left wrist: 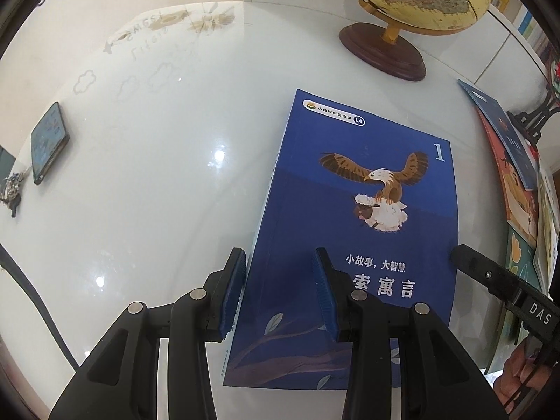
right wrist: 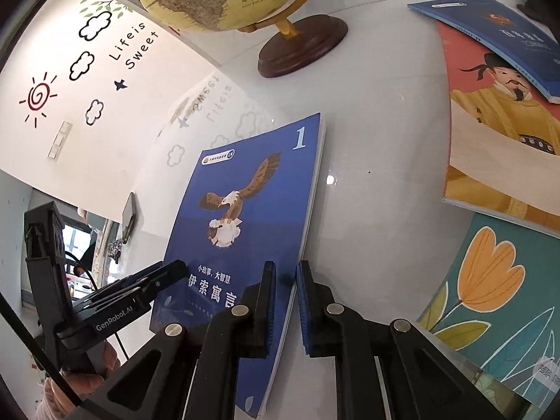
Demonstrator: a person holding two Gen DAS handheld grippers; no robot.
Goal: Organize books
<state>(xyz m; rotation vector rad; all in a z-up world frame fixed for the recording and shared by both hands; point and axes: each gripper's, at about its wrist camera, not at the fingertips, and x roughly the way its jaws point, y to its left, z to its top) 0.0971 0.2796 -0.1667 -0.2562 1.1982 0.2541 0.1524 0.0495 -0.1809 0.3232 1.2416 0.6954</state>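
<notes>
A thin blue paperback book with an eagle on its cover and a white numeral 1 (left wrist: pixel 353 210) is lying flat on the glossy white desk (left wrist: pixel 157 175), in front of an antique-style yellow globe on a dark wooden base (left wrist: pixel 385 49). The left hand-held gripper (left wrist: pixel 280 294) is standing partly open over the book's near left edge — one blue-padded finger (left wrist: pixel 232 294) is sitting just outside that edge, the other over the cover, and whether the pads are pressing anything cannot be told. The right hand-held gripper (right wrist: pixel 285 301) is closing narrowly on the book's near right edge — the thin edge is running between its two blue pads (right wrist: pixel 302 308), with only a slim gap showing. To the right, well apart from the blue book, further picture books (right wrist: pixel 504 133) are lying overlapped, among them a teal book with an orange tulip (right wrist: pixel 497 294). A dark smartphone (left wrist: pixel 49 140) is resting near the desk's far left edge, beside a bunch of keys (left wrist: pixel 10 192).
</notes>
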